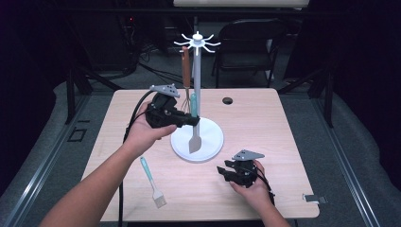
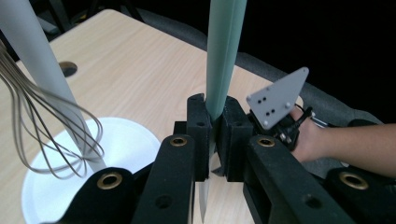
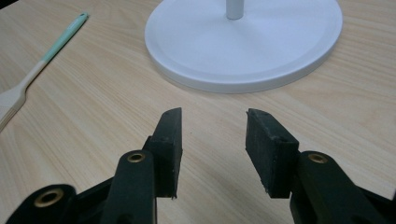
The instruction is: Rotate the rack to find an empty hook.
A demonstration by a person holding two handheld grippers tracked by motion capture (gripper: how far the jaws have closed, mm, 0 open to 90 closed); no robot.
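Forearms are coming in from the bottom edge of the high view, both cut off by the frame. Left tongs [image 1: 193, 121] are gripping a spatula [image 1: 194, 137] w/ a mint-green handle, holding it upright just beside the pole of the white hanging rack [image 1: 197, 80]; its grey blade is hanging in front of the round rack base [image 1: 210, 142], and whether it's touching the base can't be told. In the left gripper view the pads are pressing on the spatula [image 2: 223, 56] where handle meets blade, the handle top is running out of frame and the blade is mostly hidden between the black arms. Whisk [image 1: 186, 82] w/ a brown handle is hanging from one of the rack's top hooks; the hook contact is too small to make out, and the wire loops [image 2: 51, 135] are cut off at the left edge. Right tongs [image 1: 228, 171] are resting low at the near right of the desk [image 1: 255, 118], jaws apart w/ nothing between them. Pastry brush [image 1: 152, 182] w/ a green handle is lying flat on the desk, near left, well apart from both tongs; its bristle end [image 3: 9, 105] is cut off in the right gripper view. Small metal piece [image 1: 314, 198] near the right desk edge is too small to identify.
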